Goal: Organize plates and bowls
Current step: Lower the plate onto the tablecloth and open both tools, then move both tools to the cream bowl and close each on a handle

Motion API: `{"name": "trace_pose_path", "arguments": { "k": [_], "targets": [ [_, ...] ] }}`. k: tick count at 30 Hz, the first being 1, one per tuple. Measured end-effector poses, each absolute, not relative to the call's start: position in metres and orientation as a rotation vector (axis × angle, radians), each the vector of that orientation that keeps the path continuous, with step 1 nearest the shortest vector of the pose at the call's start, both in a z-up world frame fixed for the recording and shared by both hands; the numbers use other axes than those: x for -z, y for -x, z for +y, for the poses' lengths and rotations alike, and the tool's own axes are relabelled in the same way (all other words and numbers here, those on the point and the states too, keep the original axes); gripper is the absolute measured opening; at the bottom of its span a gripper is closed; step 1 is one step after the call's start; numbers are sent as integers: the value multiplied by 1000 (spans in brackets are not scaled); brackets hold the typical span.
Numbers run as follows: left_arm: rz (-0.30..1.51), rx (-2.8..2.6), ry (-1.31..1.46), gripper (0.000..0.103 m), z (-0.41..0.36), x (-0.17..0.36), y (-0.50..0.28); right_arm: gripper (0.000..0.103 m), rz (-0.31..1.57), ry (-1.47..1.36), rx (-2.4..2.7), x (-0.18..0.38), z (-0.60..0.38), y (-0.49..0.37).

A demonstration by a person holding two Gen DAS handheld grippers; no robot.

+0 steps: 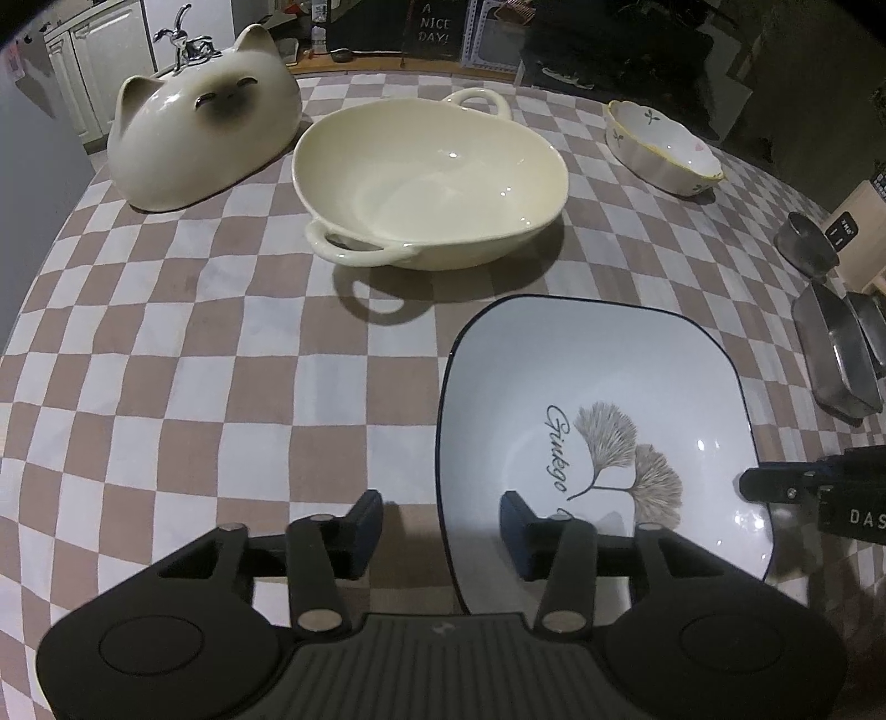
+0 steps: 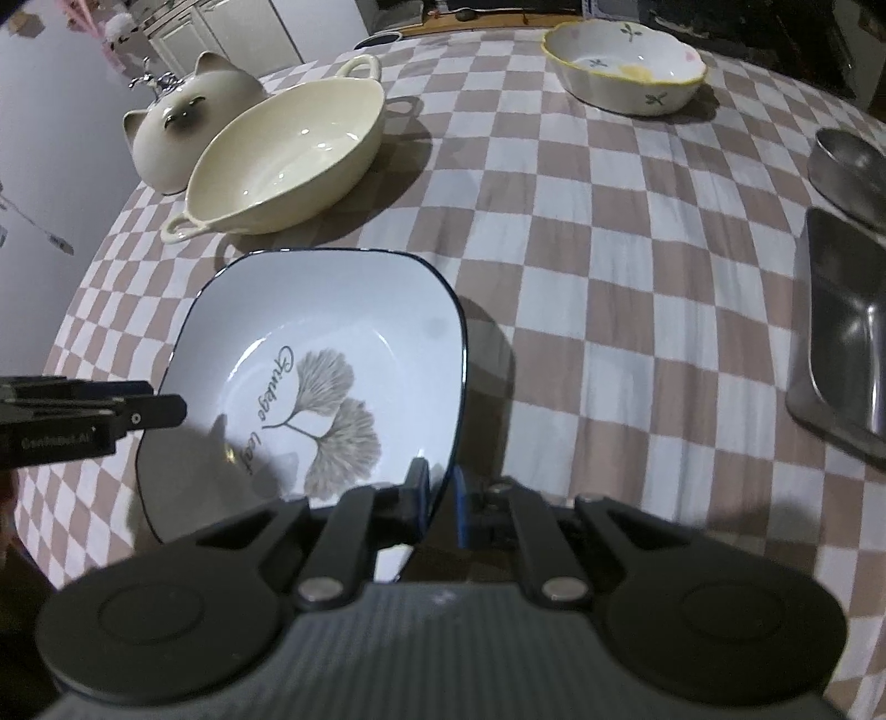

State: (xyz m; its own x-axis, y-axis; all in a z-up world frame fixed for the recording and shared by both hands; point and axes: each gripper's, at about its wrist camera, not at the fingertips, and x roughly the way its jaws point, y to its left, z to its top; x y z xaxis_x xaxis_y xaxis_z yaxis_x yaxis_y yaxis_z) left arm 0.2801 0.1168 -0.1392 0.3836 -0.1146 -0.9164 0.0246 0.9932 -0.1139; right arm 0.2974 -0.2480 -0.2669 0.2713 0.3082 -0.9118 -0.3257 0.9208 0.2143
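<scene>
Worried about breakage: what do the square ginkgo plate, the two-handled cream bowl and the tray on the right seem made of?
Square ginkgo plate: likely glazed ceramic; glossy white, sharp glints, printed leaf.
Two-handled cream bowl: likely glazed stoneware or ceramic; thick rim, shiny highlights.
Tray: looks like metal, probably stainless steel; dull grey brushed sheen.

Before me lies the pink-and-white checkered tablecloth (image 1: 221, 343). At its far left corner I see a glossy cream ceramic cat-shaped dome (image 1: 205, 116) with dark-tipped ears, and behind it a chrome rabbit figurine (image 1: 180, 39). Beyond the cloth's far edge stands a dark sign lettered "A NICE DAY!" (image 1: 434, 25) and white cabinet doors (image 1: 105, 50).
</scene>
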Motion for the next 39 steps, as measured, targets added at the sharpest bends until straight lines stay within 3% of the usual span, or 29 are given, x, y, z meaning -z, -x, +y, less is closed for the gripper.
{"name": "trace_pose_path", "arguments": {
  "k": [5, 7, 10, 15, 27, 39],
  "targets": [
    [1167, 90, 90, 71, 118, 138, -278, 42, 1208, 14, -406, 265, -250, -294],
    [1161, 93, 90, 80, 117, 137, -277, 62, 1197, 13, -403, 263, -251, -293],
    [1146, 82, 70, 94, 115, 134, -275, 80, 1172, 20, -394, 260, -252, -291],
    [1132, 60, 56, 103, 115, 132, -273, 101, 1135, -6, -373, 255, -261, -289],
    [905, -127, 181, 103, 136, 99, -277, 103, 889, -16, -372, 217, -271, -294],
    [810, -208, 509, 103, 162, 95, -296, 103, 685, 5, -471, 157, -233, -381]
  ]
}}
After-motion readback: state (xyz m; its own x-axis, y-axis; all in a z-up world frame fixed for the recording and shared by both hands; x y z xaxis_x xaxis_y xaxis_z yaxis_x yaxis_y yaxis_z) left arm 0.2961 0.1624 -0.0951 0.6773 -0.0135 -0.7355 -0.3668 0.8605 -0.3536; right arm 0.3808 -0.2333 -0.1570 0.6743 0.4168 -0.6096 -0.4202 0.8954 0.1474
